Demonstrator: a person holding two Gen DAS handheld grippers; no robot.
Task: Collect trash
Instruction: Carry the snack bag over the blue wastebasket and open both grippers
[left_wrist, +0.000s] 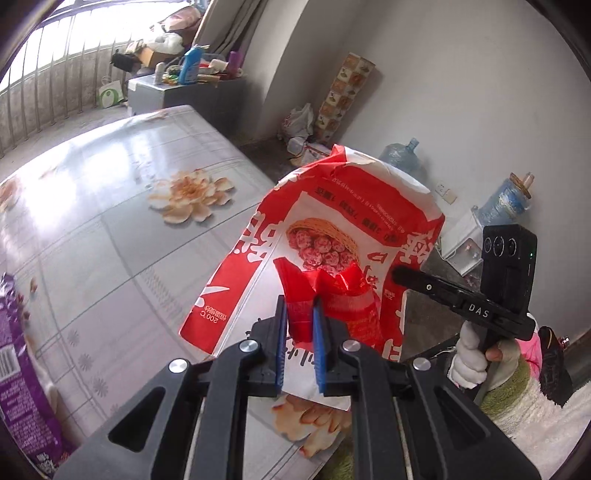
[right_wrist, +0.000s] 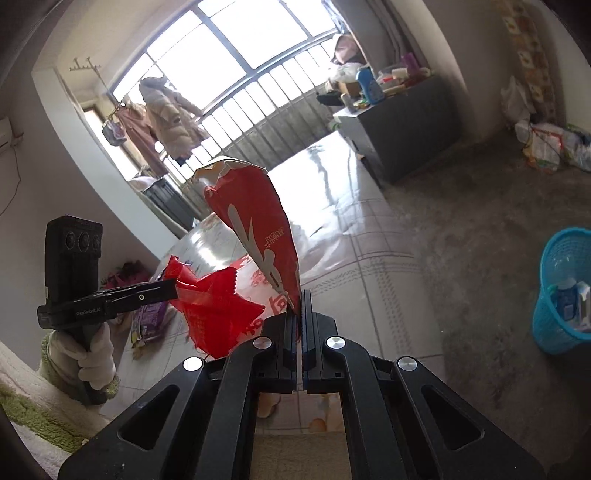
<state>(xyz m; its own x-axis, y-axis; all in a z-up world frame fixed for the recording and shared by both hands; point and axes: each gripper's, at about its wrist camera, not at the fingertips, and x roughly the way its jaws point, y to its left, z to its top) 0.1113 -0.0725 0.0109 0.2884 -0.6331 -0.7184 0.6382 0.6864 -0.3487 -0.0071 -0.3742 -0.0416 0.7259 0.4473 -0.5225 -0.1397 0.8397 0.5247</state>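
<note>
Above the glossy flower-printed bench (left_wrist: 110, 229), the left tool (left_wrist: 299, 317), stamped "GenRobot.AI", pinches a crumpled red plastic wrapper (left_wrist: 332, 295). The right tool (right_wrist: 300, 314), marked "DAS", is clamped on a red-and-white paper snack bag (right_wrist: 258, 229) reading "200°C".

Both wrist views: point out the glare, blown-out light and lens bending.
Left wrist view: window washed out white, glare across the table, railing bars bowed by the fisheye. Right wrist view: window blown out, bright sheen on the table, black corners around the round image.
</note>
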